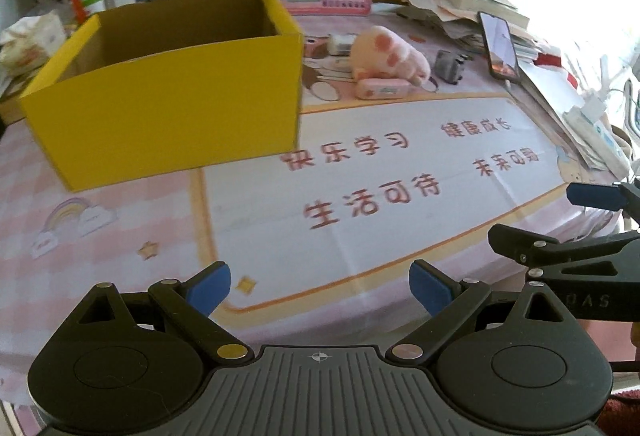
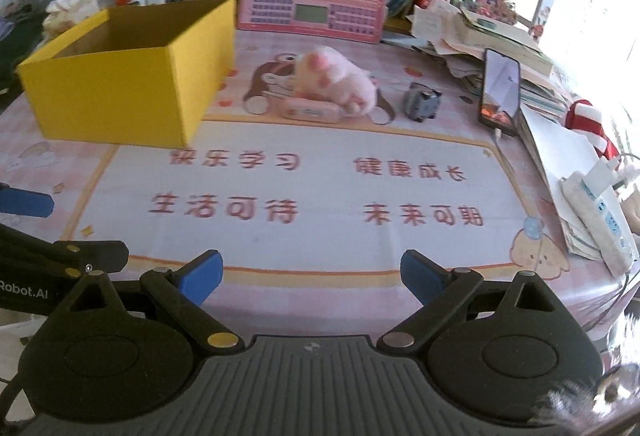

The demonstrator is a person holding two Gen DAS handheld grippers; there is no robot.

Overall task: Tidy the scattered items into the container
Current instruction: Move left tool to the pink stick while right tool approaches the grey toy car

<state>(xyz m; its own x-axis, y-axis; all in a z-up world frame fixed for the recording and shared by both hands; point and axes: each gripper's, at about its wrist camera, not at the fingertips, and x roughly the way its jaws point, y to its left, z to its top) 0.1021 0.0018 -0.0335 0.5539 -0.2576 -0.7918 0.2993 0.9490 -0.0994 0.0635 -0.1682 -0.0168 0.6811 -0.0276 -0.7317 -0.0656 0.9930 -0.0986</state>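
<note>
Plush paw (image 2: 336, 83) beyond right gripper (image 2: 311, 278)

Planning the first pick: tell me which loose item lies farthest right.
The grey clip, standing alone beside the phone; the plush paw and pink case lie left.

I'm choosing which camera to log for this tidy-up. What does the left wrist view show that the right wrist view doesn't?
Only the left wrist view: a small white-grey block behind the plush paw. Only the right wrist view: a red-and-white striped cloth. Both: the open yellow cardboard box, pink plush cat paw, flat pink case, small grey toy, black phone, and both grippers open, left gripper and right gripper.
</note>
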